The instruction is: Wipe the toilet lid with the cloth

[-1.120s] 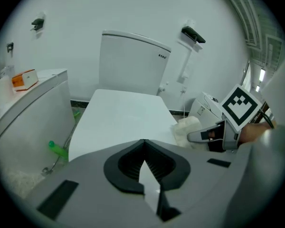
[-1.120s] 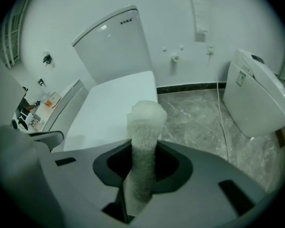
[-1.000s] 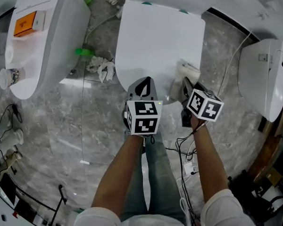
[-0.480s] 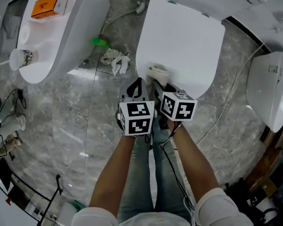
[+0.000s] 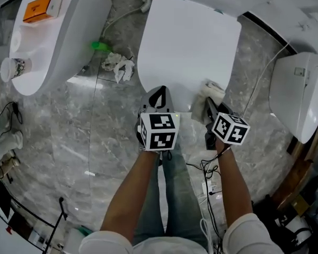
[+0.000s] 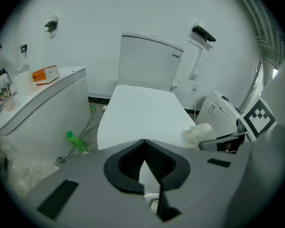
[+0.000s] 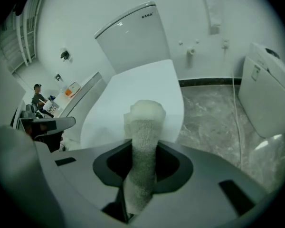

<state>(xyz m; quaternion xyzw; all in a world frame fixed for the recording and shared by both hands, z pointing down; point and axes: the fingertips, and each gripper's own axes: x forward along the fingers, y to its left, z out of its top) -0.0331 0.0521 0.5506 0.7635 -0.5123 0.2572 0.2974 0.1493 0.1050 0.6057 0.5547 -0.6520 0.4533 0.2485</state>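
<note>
Cloth (image 5: 212,90), clamped between the jaws of the right gripper (image 5: 208,106), is swinging back from the 7 o'clock edge of the lid (image 5: 185,41) to its 5 o'clock corner, so wiping is progressing, while the left gripper (image 5: 158,96) is idling at 6 o'clock, jaws together, empty.

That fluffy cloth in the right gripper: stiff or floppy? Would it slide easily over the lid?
Probably soft yet not limp: the cloth bunches where the right gripper pinches it, but its short thick end stands up. Likely light, being small and fluffy. Its nubby pile should drag a little on the smooth toilet lid.
</note>
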